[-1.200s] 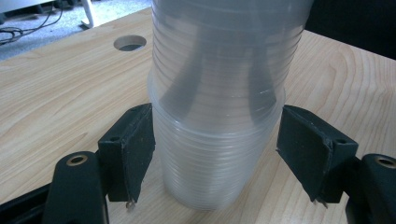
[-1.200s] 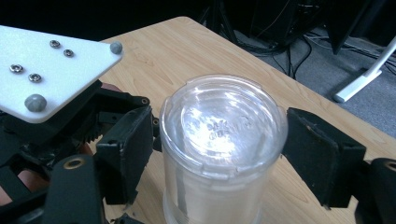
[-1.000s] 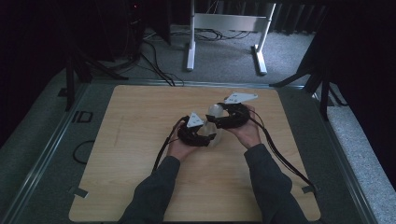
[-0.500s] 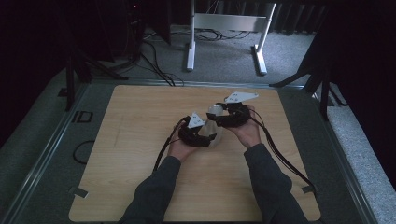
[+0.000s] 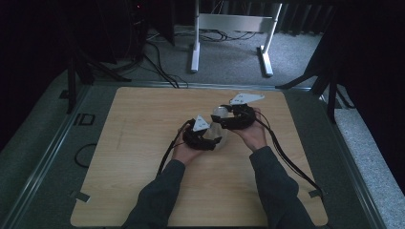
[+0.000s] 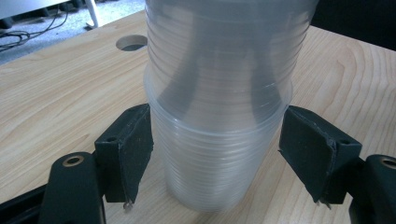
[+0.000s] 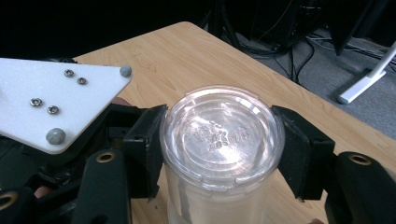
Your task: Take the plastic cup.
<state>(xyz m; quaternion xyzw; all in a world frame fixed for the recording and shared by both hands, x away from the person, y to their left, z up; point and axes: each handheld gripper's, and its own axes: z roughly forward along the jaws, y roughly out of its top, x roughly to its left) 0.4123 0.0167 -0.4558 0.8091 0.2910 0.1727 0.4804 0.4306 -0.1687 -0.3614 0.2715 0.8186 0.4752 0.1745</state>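
High view: a stack of clear plastic cups (image 5: 219, 119), standing upside down on the table (image 5: 143, 143) near its middle, was bracketed by both hands. The left gripper (image 5: 210, 141) was set low on it and the right gripper (image 5: 224, 118) at its top.

Left gripper view: the pads were seen against the lower cup (image 6: 210, 172) just under the rim of the cup above. The left pad touched, while a sliver of gap seemed to remain at the right, so the hold was judged light. A slip was feared if the top was pulled hard, and the whole stack could be lifted.

Right gripper view: the jaws, having just closed, were clamped on the upturned base of the top cup (image 7: 222, 135). Thin walls could be crushed by a tighter squeeze, and two nested cups might be dragged off together.
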